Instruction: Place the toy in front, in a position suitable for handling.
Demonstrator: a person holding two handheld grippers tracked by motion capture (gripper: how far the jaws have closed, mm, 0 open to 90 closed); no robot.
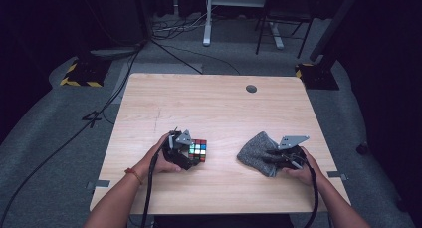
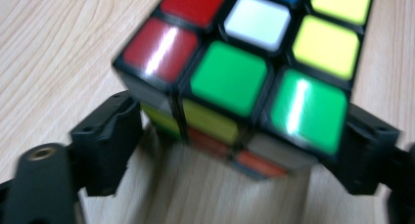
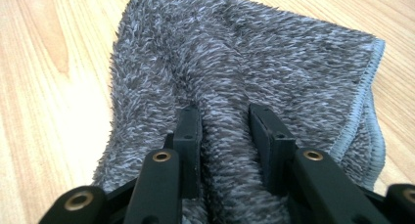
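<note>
A Rubik's cube (image 1: 198,149) sits on the wooden table (image 1: 209,103) at front left. My left gripper (image 1: 191,157) reaches it from the left. In the left gripper view the cube (image 2: 230,77) shows red, green, white and yellow tiles, and my left gripper (image 2: 240,145) has both black jaws against its lower sides, shut on it. A fuzzy grey cloth (image 1: 254,151) lies crumpled at front right. My right gripper (image 1: 272,156) comes in from its right. In the right gripper view my right gripper (image 3: 222,121) pinches a raised fold of the cloth (image 3: 235,53).
A round grey cable hole (image 1: 251,88) sits near the table's far edge. Bare wood lies between the cube and the cloth. On the carpet behind are cables, a white desk leg (image 1: 207,19) and black-and-yellow floor blocks (image 1: 79,76).
</note>
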